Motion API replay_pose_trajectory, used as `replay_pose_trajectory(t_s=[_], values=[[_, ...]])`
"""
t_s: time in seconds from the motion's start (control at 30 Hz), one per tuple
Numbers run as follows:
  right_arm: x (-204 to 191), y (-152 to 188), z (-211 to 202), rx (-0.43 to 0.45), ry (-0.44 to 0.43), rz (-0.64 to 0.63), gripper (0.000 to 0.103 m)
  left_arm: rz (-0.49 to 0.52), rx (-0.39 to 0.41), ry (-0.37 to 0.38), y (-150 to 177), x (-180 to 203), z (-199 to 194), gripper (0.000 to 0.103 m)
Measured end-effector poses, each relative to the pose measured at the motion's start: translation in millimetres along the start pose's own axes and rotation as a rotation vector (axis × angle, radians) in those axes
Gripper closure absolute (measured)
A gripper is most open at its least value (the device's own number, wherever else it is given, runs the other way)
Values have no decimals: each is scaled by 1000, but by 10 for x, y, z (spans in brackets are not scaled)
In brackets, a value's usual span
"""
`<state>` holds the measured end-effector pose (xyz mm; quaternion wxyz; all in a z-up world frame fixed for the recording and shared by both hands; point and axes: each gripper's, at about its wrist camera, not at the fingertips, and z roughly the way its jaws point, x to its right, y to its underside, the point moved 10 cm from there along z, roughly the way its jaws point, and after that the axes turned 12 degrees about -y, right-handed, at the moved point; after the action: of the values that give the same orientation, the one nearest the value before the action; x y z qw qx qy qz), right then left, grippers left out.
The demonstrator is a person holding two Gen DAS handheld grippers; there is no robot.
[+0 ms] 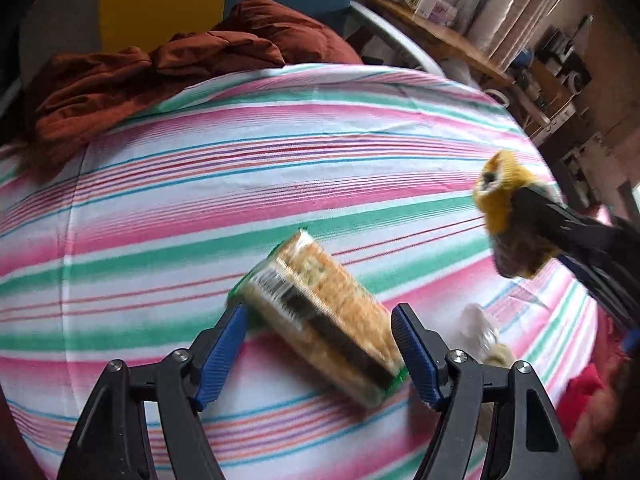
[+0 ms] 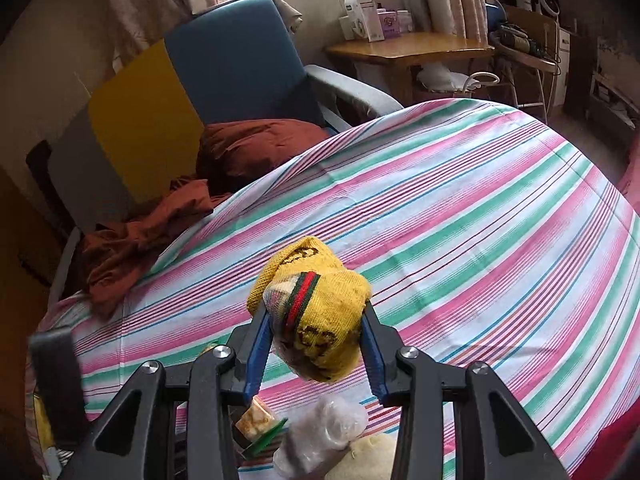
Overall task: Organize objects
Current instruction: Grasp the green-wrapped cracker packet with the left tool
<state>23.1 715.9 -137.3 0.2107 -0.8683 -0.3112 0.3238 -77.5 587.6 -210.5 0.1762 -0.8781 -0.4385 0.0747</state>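
A rolled yellow knitted sock [image 2: 320,320] with a red and green band hangs above the striped bedsheet [image 2: 480,220]. My right gripper [image 2: 316,316] is shut on it, one blue pad on each side. The left wrist view shows the same sock [image 1: 500,200] and right gripper [image 1: 532,216] at the right, off the sheet. A packet of crackers [image 1: 320,320] in clear wrap with green edges lies slantwise on the sheet [image 1: 240,160]. My left gripper [image 1: 318,316] is open and straddles it, and the pads do not press on it. The packet is blurred.
A crumpled clear plastic bag [image 2: 324,432] and a cream lump [image 2: 368,460] lie on the sheet under the right gripper. Rust-brown cloth [image 1: 160,72] is heaped at the far edge. Behind stand a blue and yellow chair [image 2: 240,64] and a wooden table [image 2: 408,50] with boxes.
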Motion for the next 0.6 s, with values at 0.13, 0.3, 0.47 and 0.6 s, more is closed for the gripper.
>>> replay_pose_trajectory(t_s=[0.13, 0.3, 0.47, 0.6], values=[[-8, 17, 9, -9, -1, -12, 62, 42, 15, -52, -58, 64, 125, 27], [-67, 66, 72, -42, -16, -49, 62, 161, 78, -77, 3, 75, 110, 34], [-309, 145, 142, -82, -73, -135, 62, 256, 126, -83, 220, -203, -24, 50], [-553, 288, 235, -137, -115, -226, 62, 266, 162, -94, 455, -516, -149, 51]])
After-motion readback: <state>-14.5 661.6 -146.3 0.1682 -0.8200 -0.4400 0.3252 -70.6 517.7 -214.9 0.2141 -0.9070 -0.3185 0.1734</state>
